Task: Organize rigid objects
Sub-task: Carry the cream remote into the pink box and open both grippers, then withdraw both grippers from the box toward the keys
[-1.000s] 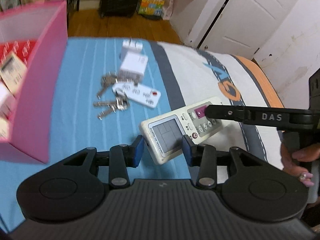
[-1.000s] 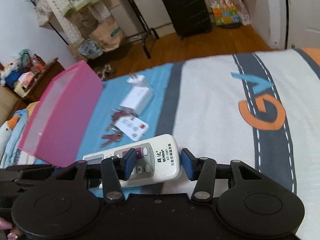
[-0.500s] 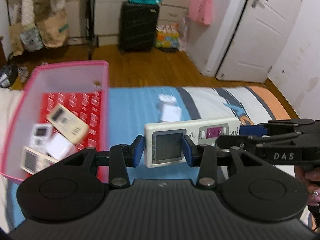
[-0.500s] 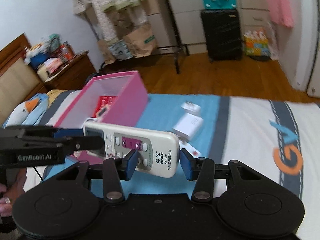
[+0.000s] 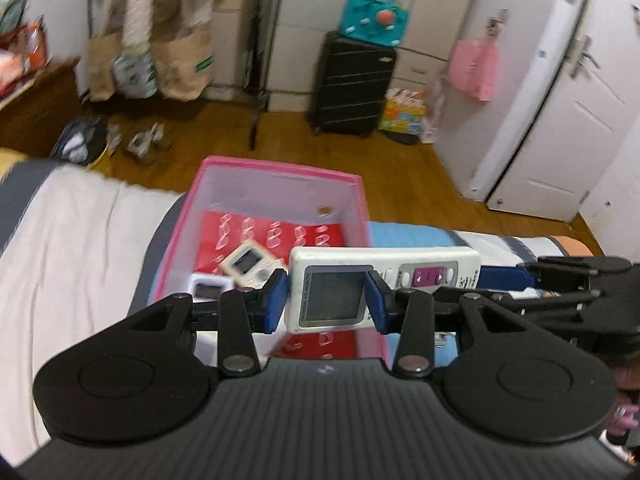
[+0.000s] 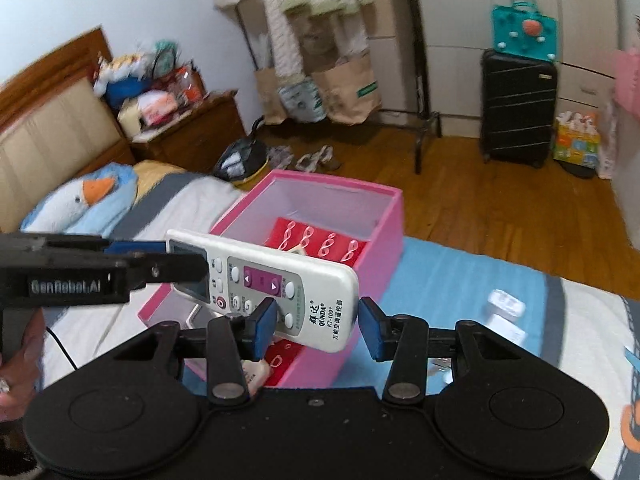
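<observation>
In the left wrist view, our left gripper [image 5: 327, 303] clamps the display end of the long white plastic air-conditioner remote [image 5: 382, 280], carried level above the pink-walled plastic bin [image 5: 276, 174], presumably so it drops in flat beside the small remotes there.

In the right wrist view, our right gripper [image 6: 318, 330] straddles the remote's other end [image 6: 320, 304] above the bin [image 6: 390, 224]; whether its pads truly press we cannot tell.
</observation>
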Tool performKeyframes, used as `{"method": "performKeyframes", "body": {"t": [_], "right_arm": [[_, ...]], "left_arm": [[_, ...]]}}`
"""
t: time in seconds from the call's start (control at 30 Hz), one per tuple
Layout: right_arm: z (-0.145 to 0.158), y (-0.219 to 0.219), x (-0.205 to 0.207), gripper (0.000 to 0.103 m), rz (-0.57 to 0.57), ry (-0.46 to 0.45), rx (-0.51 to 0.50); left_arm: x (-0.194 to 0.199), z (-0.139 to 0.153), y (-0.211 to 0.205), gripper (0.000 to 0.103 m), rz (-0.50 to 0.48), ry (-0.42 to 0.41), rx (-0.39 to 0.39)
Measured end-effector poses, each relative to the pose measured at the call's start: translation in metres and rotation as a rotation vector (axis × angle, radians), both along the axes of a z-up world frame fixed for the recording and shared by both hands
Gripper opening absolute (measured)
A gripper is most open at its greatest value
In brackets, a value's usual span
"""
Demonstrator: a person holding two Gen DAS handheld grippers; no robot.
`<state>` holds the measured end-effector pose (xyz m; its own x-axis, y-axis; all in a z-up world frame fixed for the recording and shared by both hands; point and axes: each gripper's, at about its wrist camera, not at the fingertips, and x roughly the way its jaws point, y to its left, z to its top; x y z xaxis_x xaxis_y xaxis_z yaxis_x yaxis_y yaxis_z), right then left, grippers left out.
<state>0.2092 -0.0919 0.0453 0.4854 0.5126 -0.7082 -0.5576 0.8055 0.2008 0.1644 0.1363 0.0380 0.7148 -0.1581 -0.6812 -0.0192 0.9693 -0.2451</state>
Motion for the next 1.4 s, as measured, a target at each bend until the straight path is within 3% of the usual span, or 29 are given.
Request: {"method": "performKeyframes", "body": {"t": [0.33,0.47,0.5,0.57,0.6,0.7,0.83,1.1,1.2,1.27,1.4], "right_arm": [[-0.032,0.036,0.01,0.051,-0.048,0.092,-0.053],[-0.034,0.059,0.005,0.05,-0.041,0.041,-0.103],[-0.035,0.064,0.003,0.045,-0.018,0.029,-0.102],[-0.036,0.074,0.001,0.035,0.055,0.093,-0.037],[-0.037,0.08,0.0,0.035,0.075,0.107,-0.043],[-0.045,0.101,-0.005,0.032,0.098,0.029,-0.148],[-0.053,0.093,0.003,0.03,0.068,0.116,-0.094],[-0.032,0.054,-0.009,0.031,0.037,0.09,-0.038],[-0.015,0.029,-0.02,0.031,0.028,0.06,-0.025],[-0.003,0.011,-0.029,0.031,0.02,0.042,-0.016],[0.014,-0.02,-0.045,0.039,0.005,-0.008,-0.031]], "left_arm": [[0.021,-0.046,0.026,0.04,0.027,0.078,0.004],[0.028,-0.06,0.033,0.037,0.05,0.091,0.003],[0.03,-0.064,0.036,0.037,0.025,0.09,-0.05],[0.033,-0.071,0.038,0.035,-0.053,0.092,-0.206],[0.034,-0.075,0.035,0.034,-0.073,0.102,-0.253],[0.033,-0.075,0.021,0.03,-0.064,0.071,-0.151],[0.037,-0.085,0.035,0.03,-0.061,0.114,-0.208],[0.034,-0.079,0.041,0.031,-0.041,0.144,-0.059],[0.027,-0.065,0.035,0.039,-0.072,0.135,-0.03],[0.022,-0.053,0.028,0.052,-0.104,0.128,-0.024],[0.009,-0.032,0.004,0.058,-0.165,0.102,0.019]]}}
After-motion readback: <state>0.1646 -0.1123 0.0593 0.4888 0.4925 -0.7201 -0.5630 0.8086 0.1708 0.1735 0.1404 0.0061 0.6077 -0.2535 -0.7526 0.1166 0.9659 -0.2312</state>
